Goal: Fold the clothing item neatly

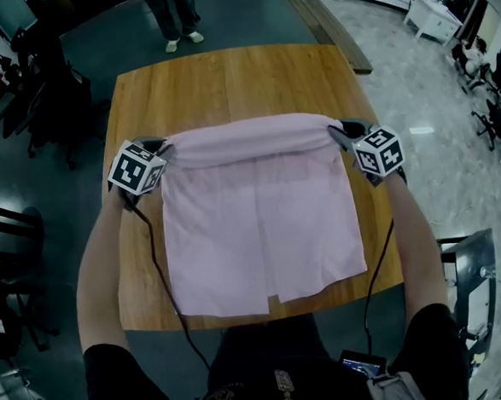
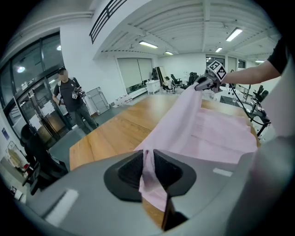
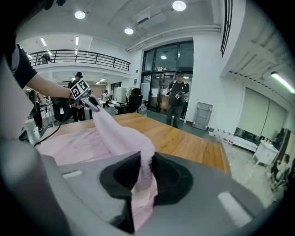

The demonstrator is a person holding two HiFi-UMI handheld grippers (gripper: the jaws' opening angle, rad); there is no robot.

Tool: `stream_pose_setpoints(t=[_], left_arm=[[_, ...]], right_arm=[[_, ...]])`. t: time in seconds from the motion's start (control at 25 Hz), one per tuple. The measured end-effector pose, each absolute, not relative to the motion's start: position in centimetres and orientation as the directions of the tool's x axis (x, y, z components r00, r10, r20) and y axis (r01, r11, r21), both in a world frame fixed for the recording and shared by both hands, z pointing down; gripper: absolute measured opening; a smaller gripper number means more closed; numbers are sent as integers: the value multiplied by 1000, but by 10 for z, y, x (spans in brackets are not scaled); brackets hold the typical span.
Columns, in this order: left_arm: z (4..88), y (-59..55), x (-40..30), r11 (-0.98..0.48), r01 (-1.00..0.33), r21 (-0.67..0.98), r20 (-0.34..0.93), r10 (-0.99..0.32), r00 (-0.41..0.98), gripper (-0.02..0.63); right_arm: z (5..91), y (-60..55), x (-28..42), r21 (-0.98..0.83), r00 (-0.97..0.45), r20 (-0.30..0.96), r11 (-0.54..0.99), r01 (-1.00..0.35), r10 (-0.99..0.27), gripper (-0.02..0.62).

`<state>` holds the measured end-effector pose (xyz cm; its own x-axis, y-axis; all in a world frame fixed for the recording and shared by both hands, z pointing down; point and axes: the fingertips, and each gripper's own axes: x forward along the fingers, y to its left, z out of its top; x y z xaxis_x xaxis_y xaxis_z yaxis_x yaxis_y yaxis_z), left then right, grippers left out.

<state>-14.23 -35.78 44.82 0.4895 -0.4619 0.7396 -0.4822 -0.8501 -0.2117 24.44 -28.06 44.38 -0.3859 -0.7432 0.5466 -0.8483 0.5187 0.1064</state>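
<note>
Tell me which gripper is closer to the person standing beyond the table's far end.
Left. The left gripper holds a corner of the pink garment on the table side nearest the standing person; the right gripper holds the opposite corner, farther away.

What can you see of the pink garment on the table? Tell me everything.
The pink garment is thin, soft-looking cloth lying mostly flat on the wooden table, with a slit in its near hem. Its far edge is lifted and folded over, each end pinched by the left gripper and right gripper.
</note>
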Motion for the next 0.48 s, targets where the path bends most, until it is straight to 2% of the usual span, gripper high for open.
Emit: stream_pose_setpoints(t=[0.48], left_arm=[[514, -295, -150, -890, -437, -131, 803, -354, 480, 67]], right_arm=[[524, -209, 229, 133, -380, 661, 599, -789, -647, 67]])
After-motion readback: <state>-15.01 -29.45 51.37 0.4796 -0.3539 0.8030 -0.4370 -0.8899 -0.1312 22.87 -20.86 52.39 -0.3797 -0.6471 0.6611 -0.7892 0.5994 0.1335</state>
